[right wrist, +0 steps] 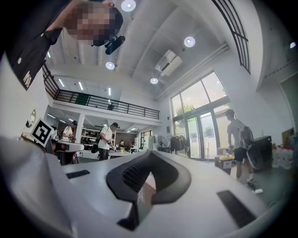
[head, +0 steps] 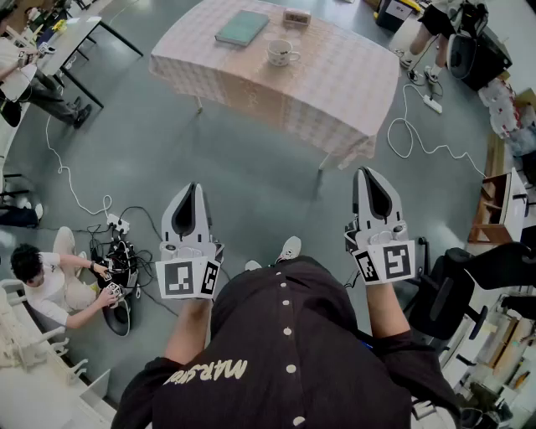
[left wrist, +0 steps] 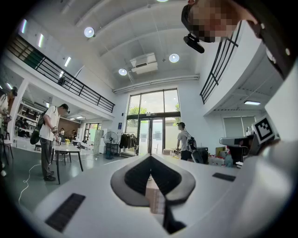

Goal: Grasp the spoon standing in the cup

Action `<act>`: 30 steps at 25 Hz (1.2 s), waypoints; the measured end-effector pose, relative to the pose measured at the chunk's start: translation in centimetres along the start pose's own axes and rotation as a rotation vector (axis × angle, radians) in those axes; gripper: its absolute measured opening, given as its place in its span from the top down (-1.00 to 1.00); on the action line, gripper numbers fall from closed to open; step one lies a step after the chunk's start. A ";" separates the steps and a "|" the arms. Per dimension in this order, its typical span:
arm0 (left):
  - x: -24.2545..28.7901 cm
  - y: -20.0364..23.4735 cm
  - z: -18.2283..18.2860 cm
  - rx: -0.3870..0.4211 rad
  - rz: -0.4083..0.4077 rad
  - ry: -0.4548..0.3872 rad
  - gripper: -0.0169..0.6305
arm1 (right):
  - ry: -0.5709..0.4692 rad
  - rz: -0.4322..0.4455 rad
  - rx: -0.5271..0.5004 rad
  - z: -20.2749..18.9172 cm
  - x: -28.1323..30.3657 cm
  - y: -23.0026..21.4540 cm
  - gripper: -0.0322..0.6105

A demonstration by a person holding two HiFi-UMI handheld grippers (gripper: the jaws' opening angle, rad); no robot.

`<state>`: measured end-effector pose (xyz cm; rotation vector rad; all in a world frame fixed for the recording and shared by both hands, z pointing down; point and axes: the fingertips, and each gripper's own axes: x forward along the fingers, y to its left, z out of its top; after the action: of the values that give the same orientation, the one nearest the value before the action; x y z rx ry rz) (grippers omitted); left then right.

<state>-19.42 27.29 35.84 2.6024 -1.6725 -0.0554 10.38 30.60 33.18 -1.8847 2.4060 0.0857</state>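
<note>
Here, both tongs are held level in front of the person's dark shirt, well short of the bench (head: 335, 100). The left tongs (head: 194, 189) are closed tip to tip; the left gripper view shows the 2 dark pads meeting in a point with nothing held between them. The right tongs (head: 369, 174) are closed in the same way and grip nothing, their pads pressed together in the right gripper view.

The bench stands across a stretch of grey-green floor (head: 251, 176) and is covered with a pale checked cloth. The white cup (head: 281, 53) sits near its middle, far from both tongs. The spoon in it is too small to make out from the head view. A green book (head: 242, 28) lies to the left of the cup, and a small box (head: 296, 16) stands just behind it.

At the left, 1 person (head: 50, 281) crouches on the floor beside a tangle of cables (head: 117, 251).
</note>
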 end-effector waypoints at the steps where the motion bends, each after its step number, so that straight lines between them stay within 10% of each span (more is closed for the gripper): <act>1: 0.0 0.0 -0.1 0.000 0.001 0.001 0.92 | 0.001 -0.001 -0.003 -0.1 0.0 0.0 0.89; 21: -0.5 -1.0 -0.8 0.002 -0.012 0.012 0.92 | -0.040 -0.012 0.095 0.1 -2.0 -0.4 0.88; 30: -0.3 -1.4 -0.5 0.007 -0.007 0.011 0.92 | -0.050 0.003 0.108 0.5 -1.7 -0.7 0.58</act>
<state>-18.24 28.16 36.24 2.6095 -1.6631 -0.0355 11.48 32.08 32.86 -1.8105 2.3320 0.0030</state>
